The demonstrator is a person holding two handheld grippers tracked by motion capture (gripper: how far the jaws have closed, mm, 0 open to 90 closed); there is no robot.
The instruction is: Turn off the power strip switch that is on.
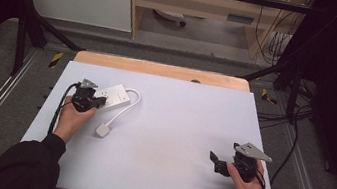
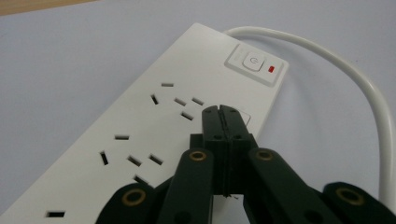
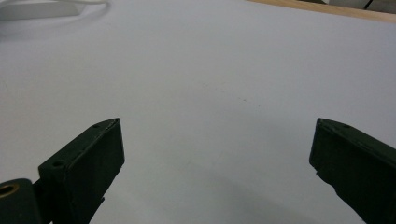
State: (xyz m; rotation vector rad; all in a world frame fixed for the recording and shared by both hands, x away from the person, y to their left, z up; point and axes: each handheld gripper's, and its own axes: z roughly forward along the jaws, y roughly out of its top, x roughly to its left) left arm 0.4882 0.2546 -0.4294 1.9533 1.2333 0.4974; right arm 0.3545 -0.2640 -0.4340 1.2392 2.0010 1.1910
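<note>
1. The left gripper [image 2: 227, 112] hovered over a white power strip [image 2: 154, 126], its jaws pressed together with nothing between them, tips just short of the strip's switch [image 2: 252, 63].
2. The strip lay at the far left of the white table [image 1: 177, 126]; its white cable [image 1: 126, 108] looped round to a plug [image 1: 103, 130] lying near the left hand [image 1: 71, 120].
3. The right gripper [image 3: 217, 163] was held low at the table's near right, jaws spread wide and empty, well apart from the strip.

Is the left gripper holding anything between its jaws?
No: in the left gripper view the left gripper has its jaws pressed together with nothing between them, poised over the power strip.
</note>
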